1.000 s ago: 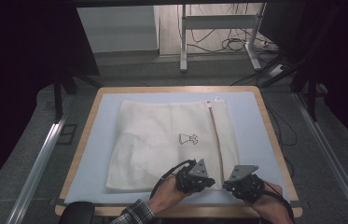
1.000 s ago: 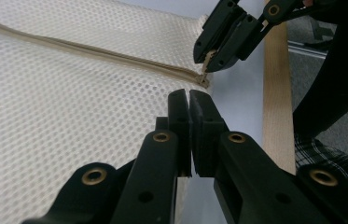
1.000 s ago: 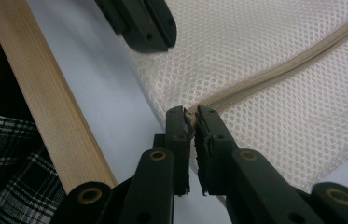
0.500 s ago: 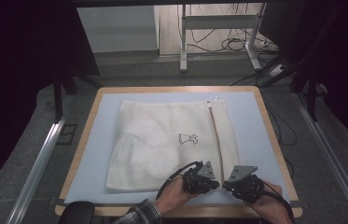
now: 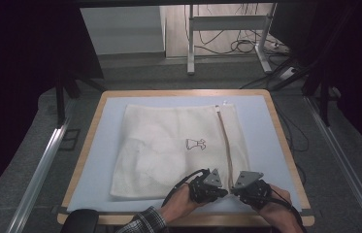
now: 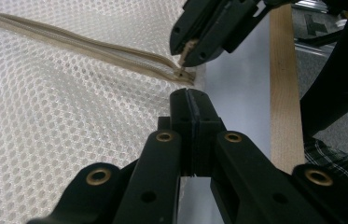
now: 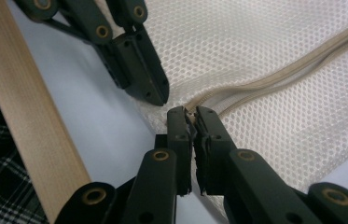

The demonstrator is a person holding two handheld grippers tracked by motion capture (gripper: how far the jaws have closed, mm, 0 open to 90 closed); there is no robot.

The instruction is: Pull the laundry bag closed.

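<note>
I've got both grippers at the near edge of the mesh laundry bag (image 5: 169,145) lying flat on the table (image 5: 96,160): right gripper (image 7: 189,112) jaws pinch the zipper's (image 5: 226,145) end, left gripper (image 6: 188,93) jaws pressed together just beside it on the mesh.

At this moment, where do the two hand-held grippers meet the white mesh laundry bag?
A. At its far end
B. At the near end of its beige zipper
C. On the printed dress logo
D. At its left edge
B: the left hand-held gripper and right hand-held gripper meet at the near end of the beige zipper on the white mesh laundry bag.
</note>
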